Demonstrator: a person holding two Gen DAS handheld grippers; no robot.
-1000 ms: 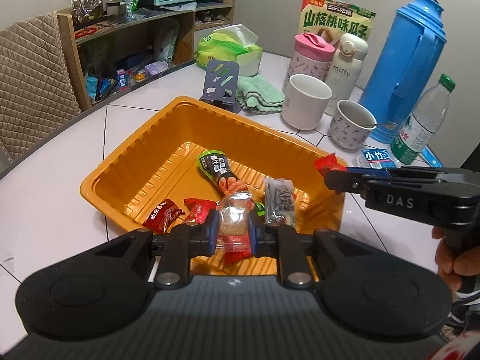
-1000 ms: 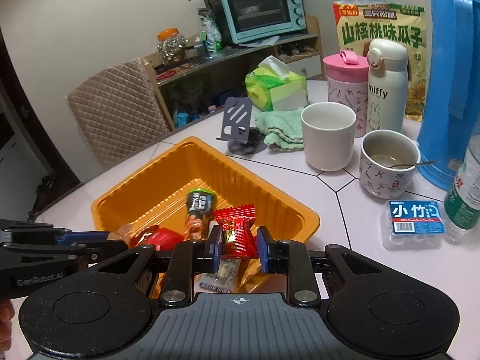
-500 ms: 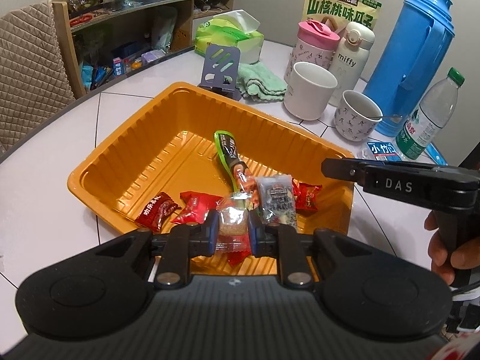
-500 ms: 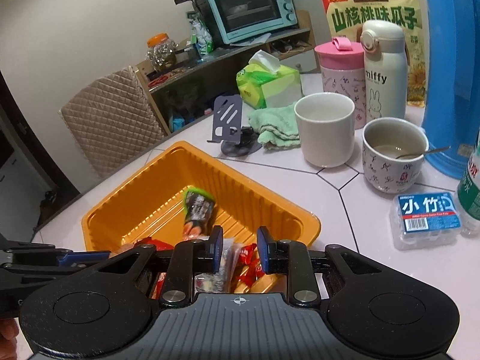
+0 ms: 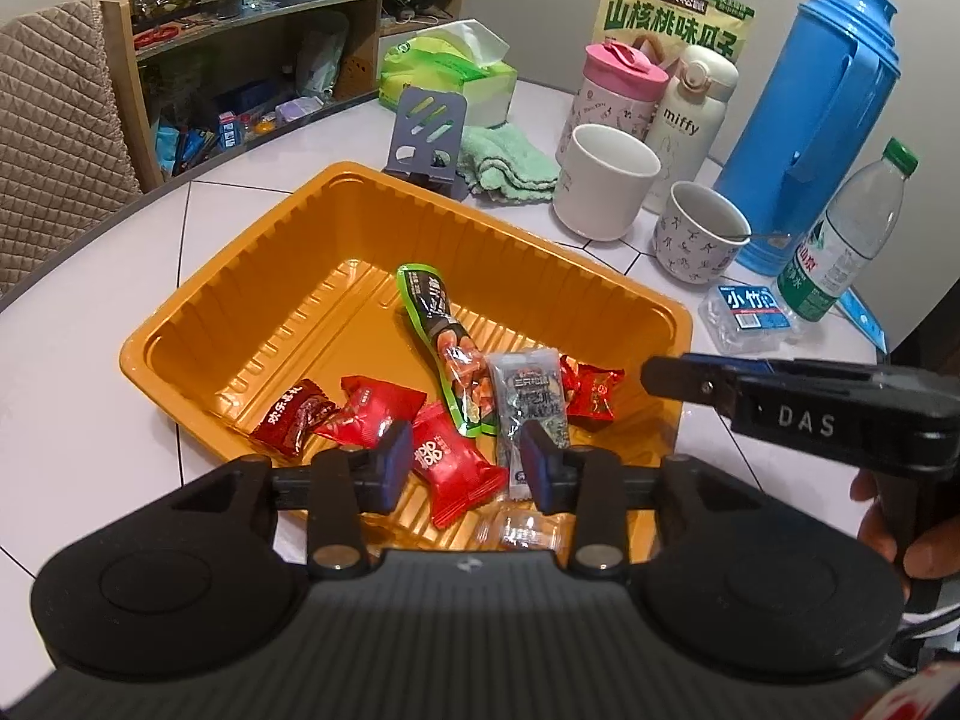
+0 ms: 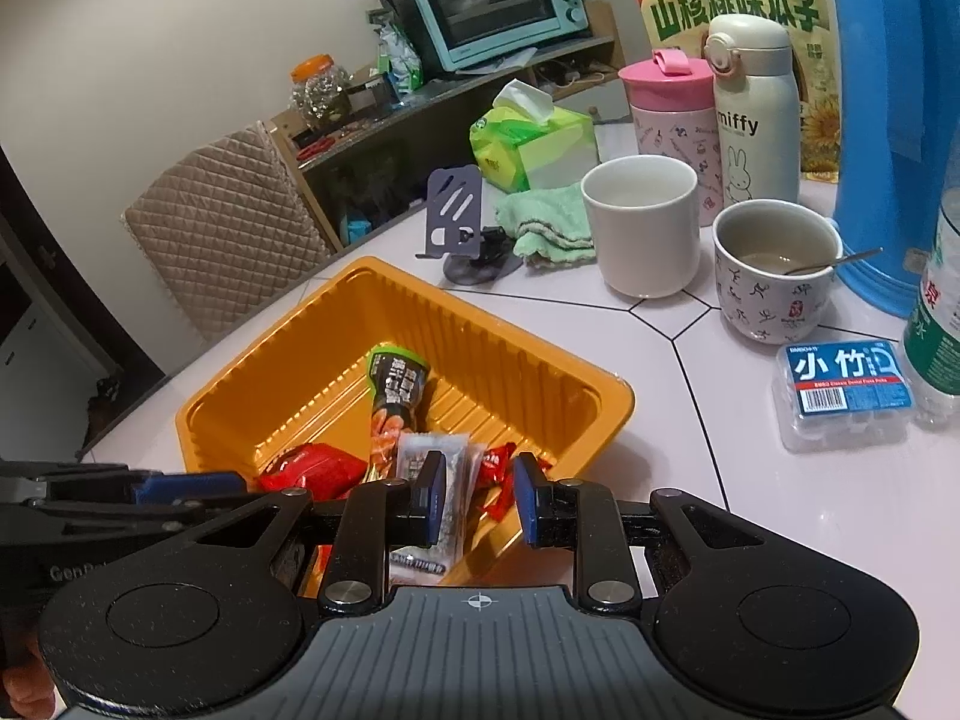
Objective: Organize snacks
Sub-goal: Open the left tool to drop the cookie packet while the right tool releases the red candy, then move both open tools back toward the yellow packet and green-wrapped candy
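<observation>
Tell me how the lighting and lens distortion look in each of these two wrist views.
Left wrist view: even indoor light, soft glare on the tray ridges, fisheye bending the thermos, corners dark. Right wrist view: the same light, the oven leaning with the distortion, the thermos cut off at the right edge.

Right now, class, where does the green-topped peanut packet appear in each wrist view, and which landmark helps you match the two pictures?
Left wrist view: the green-topped peanut packet lies at picture centre, on the floor of the orange tray, running diagonally.
Right wrist view: the packet sits left of centre, in the same tray.
Shared landmark: the white mug beyond the tray.
</observation>
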